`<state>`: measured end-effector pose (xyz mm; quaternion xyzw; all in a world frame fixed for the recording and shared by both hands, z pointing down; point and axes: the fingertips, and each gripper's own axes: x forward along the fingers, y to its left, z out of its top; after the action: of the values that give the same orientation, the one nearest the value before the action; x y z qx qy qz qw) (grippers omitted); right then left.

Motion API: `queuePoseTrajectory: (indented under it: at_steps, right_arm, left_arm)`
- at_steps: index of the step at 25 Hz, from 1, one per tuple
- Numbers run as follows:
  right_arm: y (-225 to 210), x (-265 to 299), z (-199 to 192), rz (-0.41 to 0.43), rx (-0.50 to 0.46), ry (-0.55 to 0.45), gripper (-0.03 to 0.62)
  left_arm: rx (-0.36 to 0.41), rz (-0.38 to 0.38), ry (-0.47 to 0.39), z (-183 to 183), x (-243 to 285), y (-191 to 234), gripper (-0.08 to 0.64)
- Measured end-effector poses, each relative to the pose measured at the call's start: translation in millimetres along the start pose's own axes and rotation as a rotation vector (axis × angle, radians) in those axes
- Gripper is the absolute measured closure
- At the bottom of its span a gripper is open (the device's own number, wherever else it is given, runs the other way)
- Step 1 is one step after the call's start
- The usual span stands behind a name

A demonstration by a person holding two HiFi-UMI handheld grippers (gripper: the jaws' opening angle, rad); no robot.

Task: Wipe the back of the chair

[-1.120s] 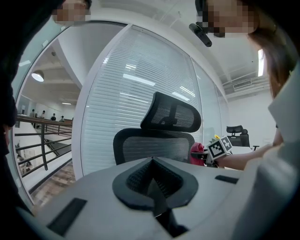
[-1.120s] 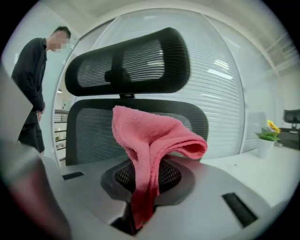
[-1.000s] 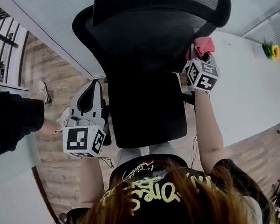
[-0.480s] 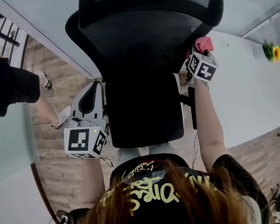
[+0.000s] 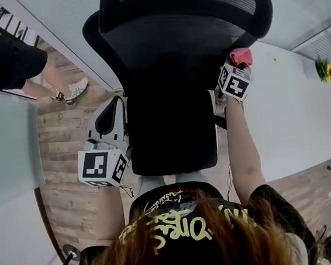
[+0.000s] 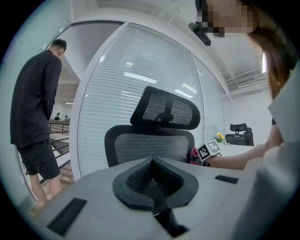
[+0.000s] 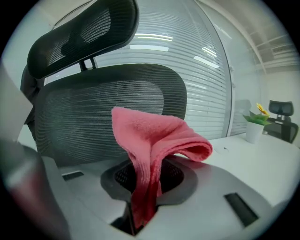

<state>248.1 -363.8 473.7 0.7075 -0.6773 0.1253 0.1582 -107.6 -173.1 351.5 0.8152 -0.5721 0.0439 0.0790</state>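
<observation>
While a bystander [image 6: 37,108] in dark clothes stands at the far left on the wooden floor [image 5: 57,140], the left claw [image 6: 152,187] is held low beside the left edge of the chair [image 5: 169,52]. Its two jaws are pressed together with nothing between them, and it is apart from the mesh. In the left gripper view the chair is seen ahead, black and upright — a curved mesh back [image 6: 150,145] with a smaller headrest [image 6: 166,108] above it, in front of a glass wall with white blinds.

At the right edge of the chair back, near its upper part, the right claw [image 7: 140,187] is raised on an outstretched bare arm [image 5: 242,150]. It pinches a pink cloth [image 7: 154,140], whose lower end is squeezed between the jaws while the rest stands up and folds over to the right. The mesh back fills the right gripper view just beyond the cloth — whether the two touch cannot be told.

Further right lies a white desk [image 5: 292,104], and at its far end stands a small pot of yellow flowers [image 5: 325,71].
</observation>
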Motion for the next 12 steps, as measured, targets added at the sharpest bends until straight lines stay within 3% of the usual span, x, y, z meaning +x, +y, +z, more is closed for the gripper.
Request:
queuePoseTrajectory:
  at_steps: [12]
  right_arm:
    - [58.2,-0.3,0.8,0.073,-0.05,-0.013,0.528]
  left_arm:
    - [-0.008,-0.006,0.001,-1.0,1.0,13.5,0.568]
